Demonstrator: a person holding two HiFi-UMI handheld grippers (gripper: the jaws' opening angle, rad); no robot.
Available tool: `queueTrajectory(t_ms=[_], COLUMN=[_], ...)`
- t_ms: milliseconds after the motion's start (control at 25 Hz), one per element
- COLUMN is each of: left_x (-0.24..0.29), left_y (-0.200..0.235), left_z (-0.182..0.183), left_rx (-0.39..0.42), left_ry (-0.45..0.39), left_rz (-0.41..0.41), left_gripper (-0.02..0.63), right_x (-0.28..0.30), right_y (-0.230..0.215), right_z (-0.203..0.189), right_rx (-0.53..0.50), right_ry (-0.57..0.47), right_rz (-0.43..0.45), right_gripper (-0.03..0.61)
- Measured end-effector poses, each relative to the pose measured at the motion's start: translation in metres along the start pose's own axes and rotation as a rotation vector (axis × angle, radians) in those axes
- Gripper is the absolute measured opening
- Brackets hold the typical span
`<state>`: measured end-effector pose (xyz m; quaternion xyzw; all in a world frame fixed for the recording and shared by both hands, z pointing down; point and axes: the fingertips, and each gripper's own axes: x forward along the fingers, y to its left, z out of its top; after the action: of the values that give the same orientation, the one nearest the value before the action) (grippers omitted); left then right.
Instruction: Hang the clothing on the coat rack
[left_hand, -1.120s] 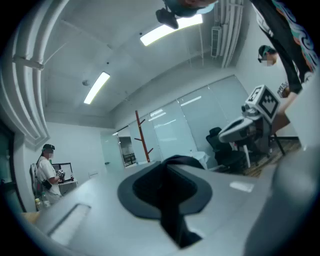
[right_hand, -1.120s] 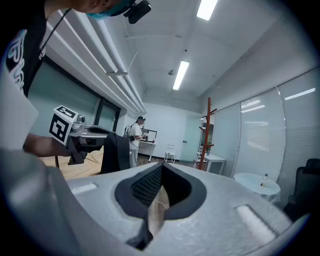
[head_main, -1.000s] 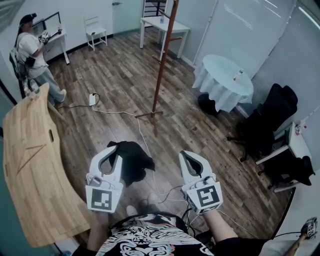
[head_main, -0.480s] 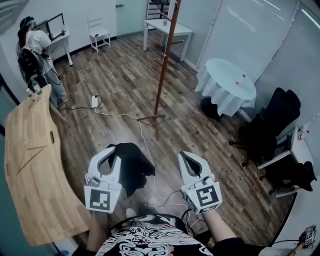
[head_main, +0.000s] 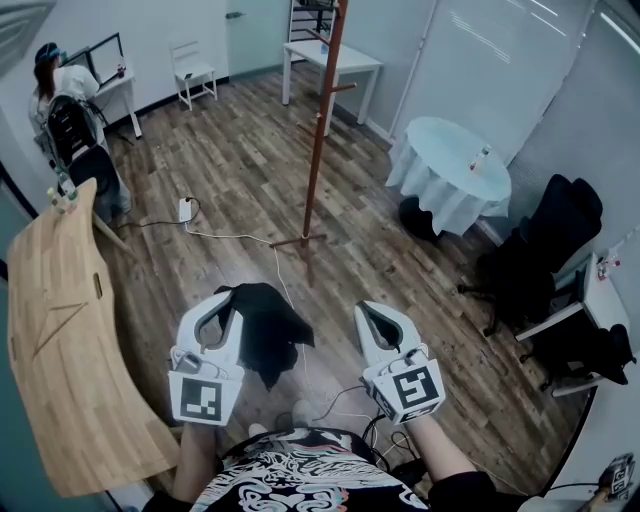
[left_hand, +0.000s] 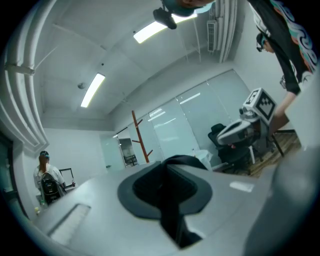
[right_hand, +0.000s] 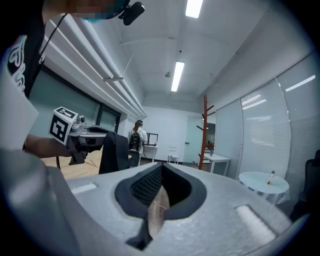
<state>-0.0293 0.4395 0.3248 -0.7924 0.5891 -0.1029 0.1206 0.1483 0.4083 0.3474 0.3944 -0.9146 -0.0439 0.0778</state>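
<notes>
A black garment hangs from my left gripper, which is shut on a fold of it; in the left gripper view the dark fabric runs between the pads of the left gripper. The tall red-brown coat rack stands on the wood floor well ahead of both grippers, and it shows far off as the rack and as the rack. My right gripper is level with the left one, shut and empty. The right gripper sees the garment dangling to its left.
A pale wooden board lies close on the left. A round table with a white cloth and black office chairs stand to the right, a white desk behind the rack. Cables and a power strip cross the floor. A person is at the far left.
Both grippers keep their places and grips. The garment has swung slightly. The person at the far left has turned toward the desk.
</notes>
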Motion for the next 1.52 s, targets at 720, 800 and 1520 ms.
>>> queueTrajectory(t_ms=[720, 800, 1520], left_x=[0.103, 0.117, 0.269], left_y=[-0.009, -0.007, 0.087], left_z=[-0.007, -0.01, -0.04], left_rx=[0.034, 0.031, 0.036], left_ry=[0.02, 0.014, -0.025], left_rz=[0.014, 0.0, -0.094], left_gripper=[0.015, 0.014, 0.015], right_x=[0.029, 0.04, 0.216], right_y=[-0.086, -0.091, -0.153], right_z=[-0.035, -0.038, -0.041], right_rx=[0.043, 0.04, 0.027], right_ry=[0.033, 0.043, 0.091], right_rz=[-0.008, -0.008, -0.034], right_gripper=[-0.002, -0.002, 0.0])
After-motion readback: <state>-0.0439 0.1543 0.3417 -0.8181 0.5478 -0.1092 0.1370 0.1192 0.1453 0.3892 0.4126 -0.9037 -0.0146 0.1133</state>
